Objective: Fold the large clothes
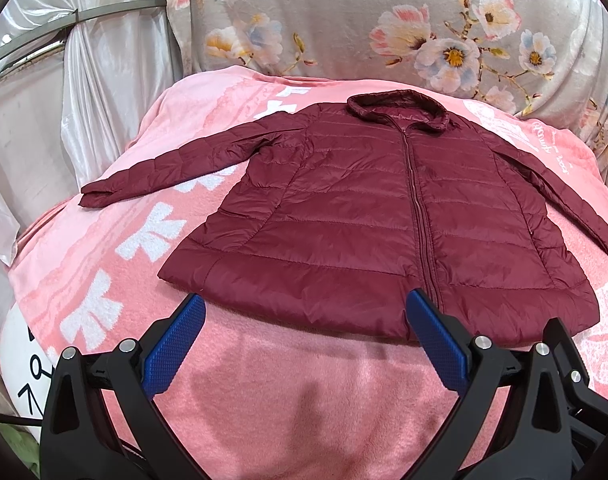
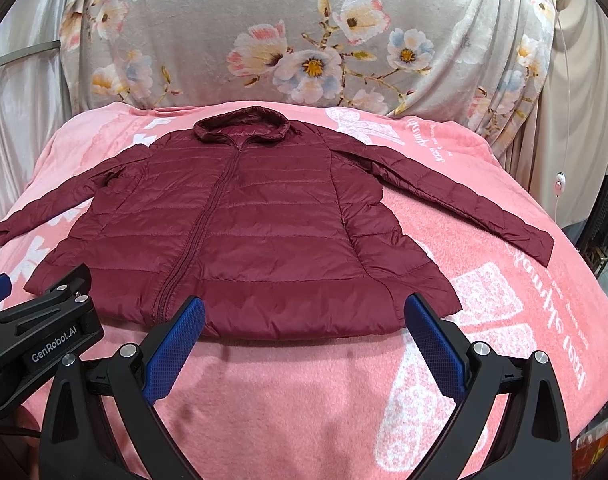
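Left gripper [image 1: 304, 312]: released, jaws wide apart, hovering just short of the jacket's hem.
Right gripper [image 2: 304, 314]: released likewise, above the hem right of the zipper [image 2: 202, 240].
Task item: maroon quilted puffer jacket [image 1: 363, 208], zipped, front up, sleeves spread, flat on a pink blanket [image 2: 304, 400].
Behind: floral drape [image 2: 304, 40].

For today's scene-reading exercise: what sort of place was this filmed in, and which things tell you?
Probably a bedroom or similar home room. A maroon puffer jacket lies flat on a pink fleece blanket spread over what looks like a bed, with a floral sheet and pale curtains hanging behind.
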The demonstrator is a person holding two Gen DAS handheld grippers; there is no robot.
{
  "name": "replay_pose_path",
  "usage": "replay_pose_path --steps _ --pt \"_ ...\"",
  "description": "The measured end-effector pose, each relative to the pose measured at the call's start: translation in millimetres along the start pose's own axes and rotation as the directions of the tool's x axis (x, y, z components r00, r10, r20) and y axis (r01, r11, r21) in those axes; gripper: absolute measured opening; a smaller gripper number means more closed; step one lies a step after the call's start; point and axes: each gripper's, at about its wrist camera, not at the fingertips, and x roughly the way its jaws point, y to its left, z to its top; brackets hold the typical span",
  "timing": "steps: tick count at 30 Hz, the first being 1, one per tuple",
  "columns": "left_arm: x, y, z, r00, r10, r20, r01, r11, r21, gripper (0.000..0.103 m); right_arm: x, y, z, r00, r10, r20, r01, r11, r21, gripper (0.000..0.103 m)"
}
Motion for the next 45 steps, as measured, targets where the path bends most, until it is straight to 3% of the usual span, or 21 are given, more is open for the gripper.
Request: replay_pose_path --steps 25,31,34,39,45 --pt "9.9 -3.3 0.4 1.0 0.001 -0.021 -0.001 1.0 0.001 0.098 5.4 3.6 -4.6 1.0 0.006 -0.009 -0.006 1.0 0.007 0.098" --pt "14.0 -9.5 4.5 1.0 -0.01 -0.025 0.01 1.0 0.011 0.098 7.7 -4.4 -2.7 0.999 0.002 0.035 -0.003 1.0 0.027 0.098" --pt "19.8 -8.2 11.2 1.0 -0.003 -0.024 0.003 1.0 -0.003 0.098 18.8 -23.1 6.3 0.999 -0.004 0.038 0.002 0.999 0.051 0.098" --pt "30.8 2.7 28.5 0.999 0.024 -0.021 -0.025 0.998 -0.053 0.098 47.8 -87.8 25.9 0.999 -0.031 0.009 0.029 0.98 0.195 0.098" --pt "45.5 17.8 49.3 0.998 0.06 -0.009 -0.06 0.992 -0.11 0.098 86.3 -195.2 39.7 0.992 -0.128 -0.016 0.123 0.904 0.409 0.098"
